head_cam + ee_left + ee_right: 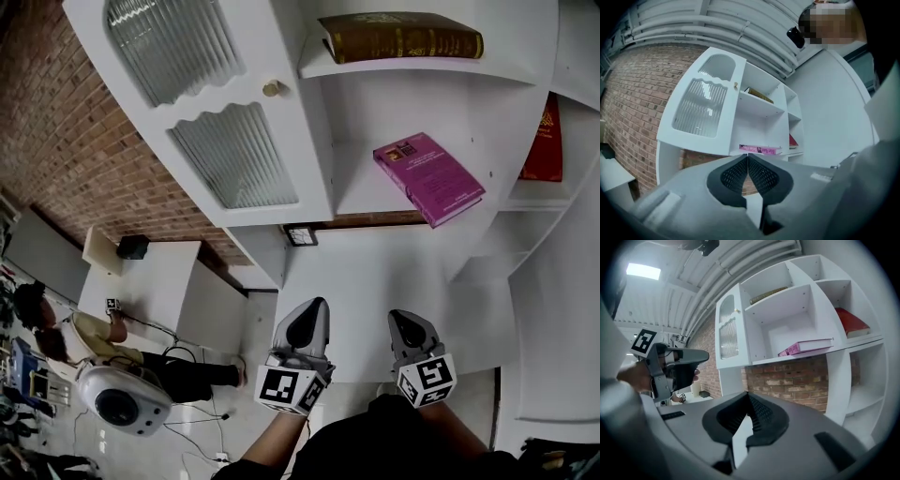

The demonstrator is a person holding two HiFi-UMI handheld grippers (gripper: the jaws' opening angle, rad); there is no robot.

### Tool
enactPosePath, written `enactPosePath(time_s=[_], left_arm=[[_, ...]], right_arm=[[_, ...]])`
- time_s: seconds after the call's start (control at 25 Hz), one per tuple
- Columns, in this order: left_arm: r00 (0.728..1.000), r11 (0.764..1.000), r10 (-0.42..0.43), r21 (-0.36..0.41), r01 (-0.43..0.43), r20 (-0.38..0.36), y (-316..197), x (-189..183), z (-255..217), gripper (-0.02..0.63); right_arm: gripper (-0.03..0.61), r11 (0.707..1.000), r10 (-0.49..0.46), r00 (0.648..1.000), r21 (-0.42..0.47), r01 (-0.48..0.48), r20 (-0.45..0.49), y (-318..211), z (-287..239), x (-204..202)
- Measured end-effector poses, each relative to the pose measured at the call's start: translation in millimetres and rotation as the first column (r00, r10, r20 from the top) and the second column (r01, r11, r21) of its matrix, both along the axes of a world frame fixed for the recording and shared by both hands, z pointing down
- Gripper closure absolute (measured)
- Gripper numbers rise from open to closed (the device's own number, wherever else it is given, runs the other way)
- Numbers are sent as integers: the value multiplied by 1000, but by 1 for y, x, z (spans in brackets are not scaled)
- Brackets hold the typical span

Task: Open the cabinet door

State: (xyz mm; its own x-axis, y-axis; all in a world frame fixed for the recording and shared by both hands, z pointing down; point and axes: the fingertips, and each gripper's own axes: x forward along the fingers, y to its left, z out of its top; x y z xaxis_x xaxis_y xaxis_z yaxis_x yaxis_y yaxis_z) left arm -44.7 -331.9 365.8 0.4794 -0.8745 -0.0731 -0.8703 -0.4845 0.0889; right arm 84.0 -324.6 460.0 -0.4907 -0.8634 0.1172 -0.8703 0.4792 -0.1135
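Left hand-held gripper (pixel 312 307) and right hand-held gripper (pixel 401 321) are clenched, empty, well apart from the far-left white ribbed-glass cabinet door (pixel 202 112).

Left gripper (pixel 315 306), right gripper (pixel 400 317) (jaws together)

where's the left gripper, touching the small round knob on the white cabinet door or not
Apart. The head view shows the left gripper well below the round knob, clear space between them.

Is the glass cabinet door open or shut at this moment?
Shut: the door lies flush with the cabinet front in every view, no gap beside its knob.
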Motion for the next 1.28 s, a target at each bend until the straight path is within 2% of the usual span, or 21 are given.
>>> enactPosePath(time_s=[0.28,0.52,0.76,0.88,1.12,1.28], left_arm=[[1000,1000,4,-12,-4,10,-38,28,-12,592],[999,999,-40,0,40,33,-57,36,-17,592],[999,1000,-22,-7,22,40,-64,36,-23,592],[999,999,-3,36,2,40,-68,37,-36,592],[998,997,-14,70,9,57,-75,26,-59,592],[999,996,-5,93,0,53,-80,15,-77,592]], right_arm=[[577,997,-80,997,-10,80,11,-36,10,8],[577,987,-158,987,10,158,11,-55,6,1],[577,978,-208,978,44,206,35,-59,-12,-12],[577,977,-206,978,63,203,43,-64,-21,-21],[577,979,-184,982,93,180,44,-75,-42,-32],[577,986,-156,983,72,149,97,-86,-53,-38]])
